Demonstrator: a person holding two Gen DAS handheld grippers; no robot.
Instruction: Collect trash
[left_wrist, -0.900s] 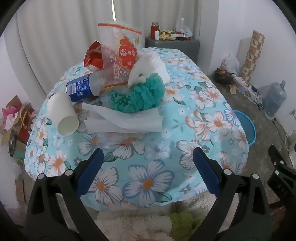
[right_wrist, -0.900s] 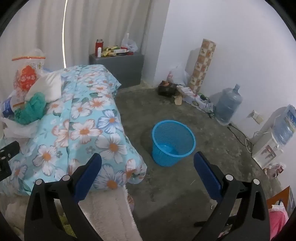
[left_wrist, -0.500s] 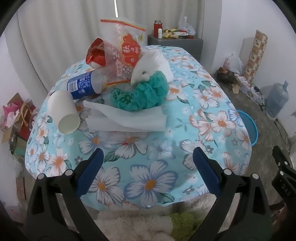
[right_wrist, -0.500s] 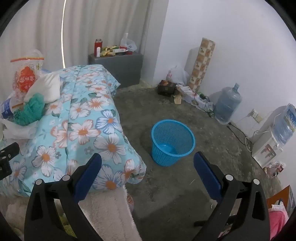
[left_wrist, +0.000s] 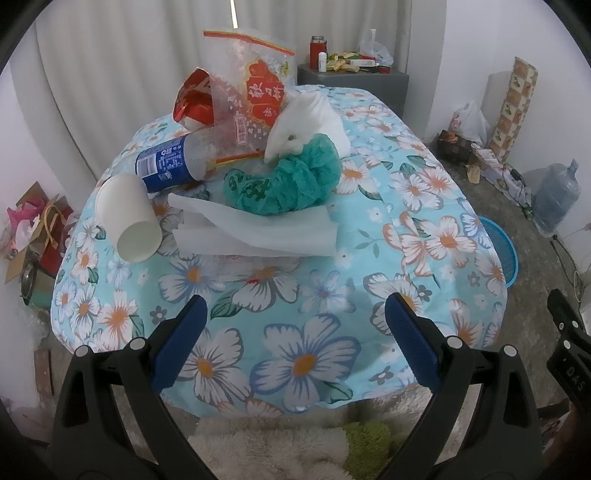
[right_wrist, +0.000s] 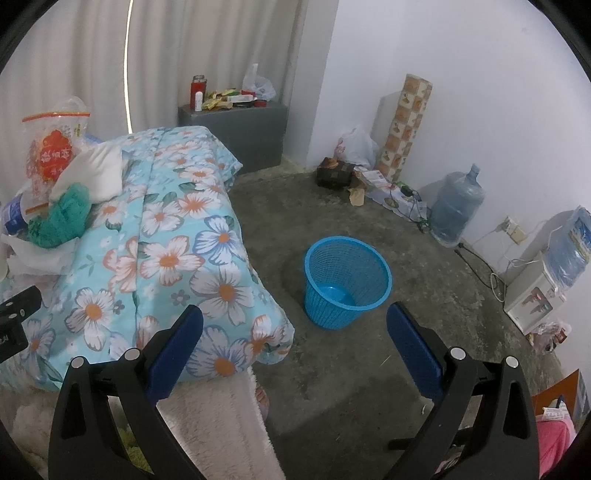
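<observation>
While hanging over the near edge of the floral tablecloth, the left gripper stands with both blue pads spread as wide as they go, nothing between them and nothing touched. Straight ahead and well beyond the fingertips: a heap of trash. Nearest, a sheet of white tissue paper, lying flat. Resting on its far edge, a crumpled teal mesh bag. Ahead and to the left, a white paper cup on its side, mouth toward the gripper, touching a clear plastic bottle with a blue label, also lying down. Behind these, an upright clear zip bag with red print, a red foil wrapper and a crumpled white bag. Off to the right, past the table edge, a sliver of the blue basket.

Where the right gripper looks down at the grey floor, the same wide spread of pads with nothing held. Ahead, slightly right and apart from the fingertips, the blue mesh wastebasket, upright, with nothing visible inside. To the left, the table corner under its cloth, with the teal bag and zip bag far left. Ahead and to the right, against the wall, a large water jug.
</observation>
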